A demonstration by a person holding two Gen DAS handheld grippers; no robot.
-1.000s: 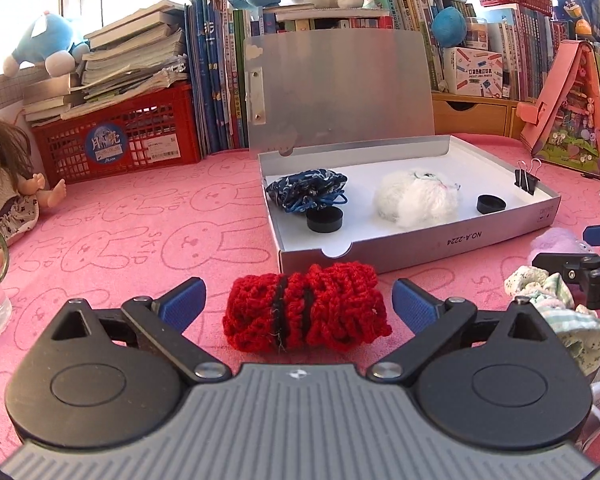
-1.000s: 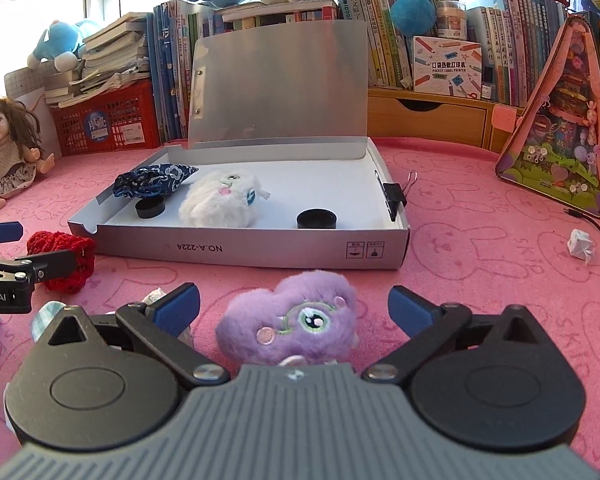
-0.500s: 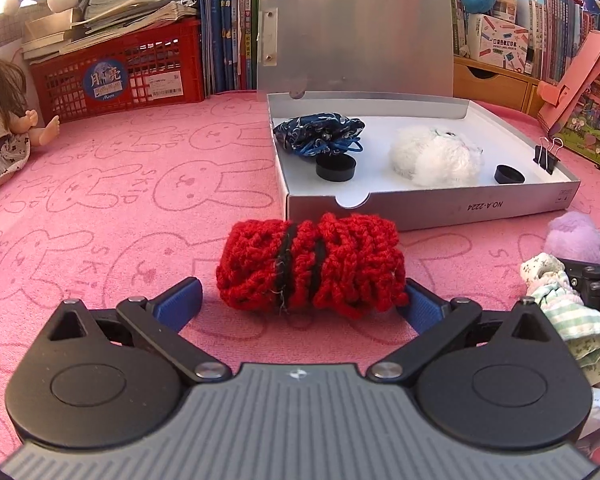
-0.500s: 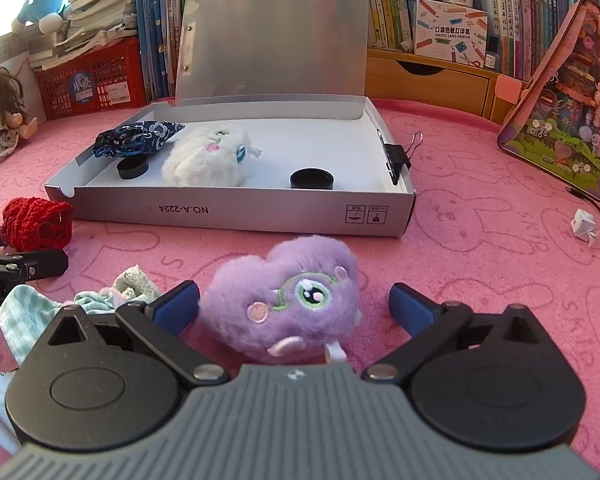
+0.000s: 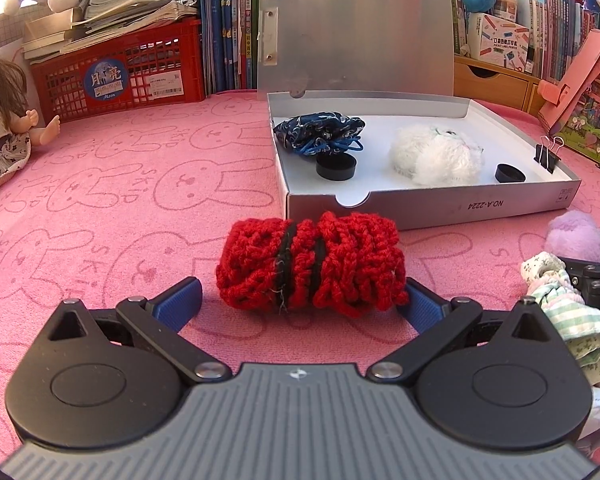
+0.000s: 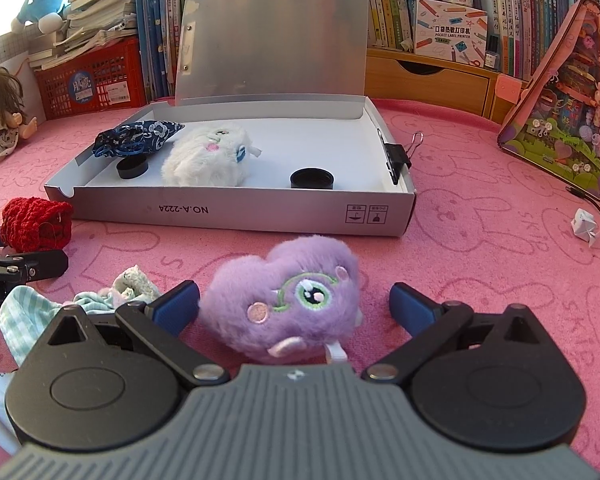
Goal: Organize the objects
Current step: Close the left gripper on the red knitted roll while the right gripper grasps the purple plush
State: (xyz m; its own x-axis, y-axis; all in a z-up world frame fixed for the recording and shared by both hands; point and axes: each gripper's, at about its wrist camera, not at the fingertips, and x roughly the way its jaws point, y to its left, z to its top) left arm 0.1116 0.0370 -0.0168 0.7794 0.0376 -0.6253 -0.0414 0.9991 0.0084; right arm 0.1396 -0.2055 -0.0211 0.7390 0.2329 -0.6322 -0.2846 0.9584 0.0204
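Left wrist view showed our left gripper (image 5: 300,300) come down around the red knitted roll (image 5: 310,266), just in front of the white box (image 5: 432,210).

A second before, the roll sat farther ahead of our wide-open jaws; now it lay between them, the right pad touching it and the left pad not yet. Our right gripper (image 6: 294,306) had done the same with the purple fluffy toy (image 6: 288,300), also in front of the box: jaws wide, left pad touching, nothing held. Inside the box lay a blue cloth pouch (image 5: 318,132), a white fluffy toy (image 5: 436,156) and two black caps. We think both grippers were ready to squeeze, then lift the two things into the box.
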